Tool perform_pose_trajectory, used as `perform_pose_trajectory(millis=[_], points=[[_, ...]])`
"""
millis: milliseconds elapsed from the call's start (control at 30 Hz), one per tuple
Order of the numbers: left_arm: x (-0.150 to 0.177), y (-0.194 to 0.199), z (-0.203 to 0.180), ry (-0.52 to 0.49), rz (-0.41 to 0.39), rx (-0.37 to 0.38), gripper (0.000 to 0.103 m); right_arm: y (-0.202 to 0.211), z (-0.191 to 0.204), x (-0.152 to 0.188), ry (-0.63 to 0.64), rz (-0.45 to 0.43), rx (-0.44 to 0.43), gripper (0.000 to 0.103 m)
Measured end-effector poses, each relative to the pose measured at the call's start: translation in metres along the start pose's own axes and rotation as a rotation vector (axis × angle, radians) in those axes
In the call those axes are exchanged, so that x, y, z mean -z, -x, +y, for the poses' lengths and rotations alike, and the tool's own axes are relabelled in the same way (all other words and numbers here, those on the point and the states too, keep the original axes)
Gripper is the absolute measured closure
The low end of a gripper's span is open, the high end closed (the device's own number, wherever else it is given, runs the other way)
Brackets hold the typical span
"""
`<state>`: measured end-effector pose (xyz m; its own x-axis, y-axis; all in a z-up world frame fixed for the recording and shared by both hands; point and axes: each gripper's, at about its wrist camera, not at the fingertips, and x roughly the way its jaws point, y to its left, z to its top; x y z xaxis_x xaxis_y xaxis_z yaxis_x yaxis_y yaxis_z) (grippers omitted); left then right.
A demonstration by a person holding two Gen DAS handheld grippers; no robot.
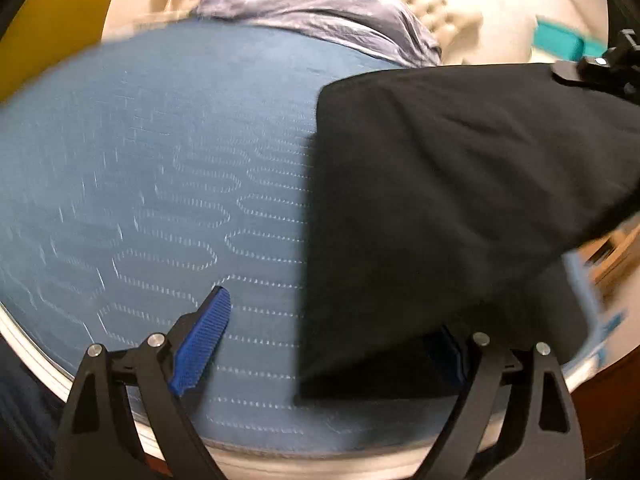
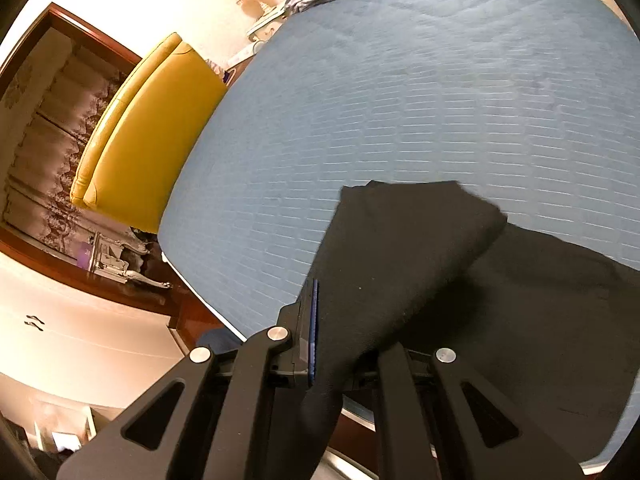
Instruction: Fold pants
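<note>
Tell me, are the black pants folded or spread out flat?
Partly folded. The black pants have one layer doubled over the part lying on the blue bedcover, with the right gripper lifting the top layer.

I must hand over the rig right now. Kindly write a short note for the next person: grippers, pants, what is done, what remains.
Left gripper: open, holding nothing; its right finger is partly hidden under the edge of the pants.
Right gripper: shut on the pants, with a fold of cloth lifted off the bed.
Pants: black, near the bed's front edge; one part lies flat, the other part is raised.
Done: a fold seems started, but how many are finished cannot be told.
Left: lay the lifted part down over the flat part, release, smooth, and probably fold again.
</note>
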<state>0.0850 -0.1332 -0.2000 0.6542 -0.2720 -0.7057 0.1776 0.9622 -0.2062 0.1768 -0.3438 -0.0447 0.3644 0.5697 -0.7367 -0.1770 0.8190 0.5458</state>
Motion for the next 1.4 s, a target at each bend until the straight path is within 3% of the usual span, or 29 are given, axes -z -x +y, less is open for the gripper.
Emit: perform_pose_trajectory(millis=[133,300,433,667,833,967,1033,1100,1267,1400], points=[[0.019,-0.003,-0.026,-0.210,-0.027,-0.146,0.013,0.026,-0.061,0.028,-0.006,-0.010,0.050,0.097],[0.029,0.007,-0.037,-0.361,-0.088,-0.222,0.013,0.021,-0.167,0.084,-0.096,0.021,0.092,0.097],[0.032,0.013,-0.041,-0.404,-0.080,-0.228,0.013,0.007,-0.207,0.115,-0.166,0.000,-0.021,0.095],[0.036,0.024,-0.041,-0.407,-0.063,-0.178,0.013,0.019,-0.245,0.122,-0.313,-0.154,-0.288,0.046],[0.031,0.021,-0.045,-0.401,-0.053,-0.165,0.013,0.018,-0.259,0.102,-0.379,-0.209,-0.356,0.044],[0.031,0.023,-0.048,-0.416,-0.055,-0.165,0.013,0.018,-0.269,0.093,-0.434,-0.251,-0.364,0.048],[0.030,0.026,-0.050,-0.418,-0.064,-0.165,0.013,0.018,-0.260,0.090,-0.414,-0.256,-0.233,0.095],[0.028,0.030,-0.053,-0.416,-0.078,-0.156,0.013,0.022,-0.248,0.090,-0.357,-0.248,-0.118,0.097],[0.027,0.035,-0.064,-0.437,-0.100,-0.128,0.013,0.070,-0.229,0.087,-0.266,-0.295,-0.055,0.098],[0.030,0.037,-0.071,-0.459,-0.101,-0.097,0.013,0.094,-0.242,0.088,-0.292,-0.288,-0.022,0.098]])
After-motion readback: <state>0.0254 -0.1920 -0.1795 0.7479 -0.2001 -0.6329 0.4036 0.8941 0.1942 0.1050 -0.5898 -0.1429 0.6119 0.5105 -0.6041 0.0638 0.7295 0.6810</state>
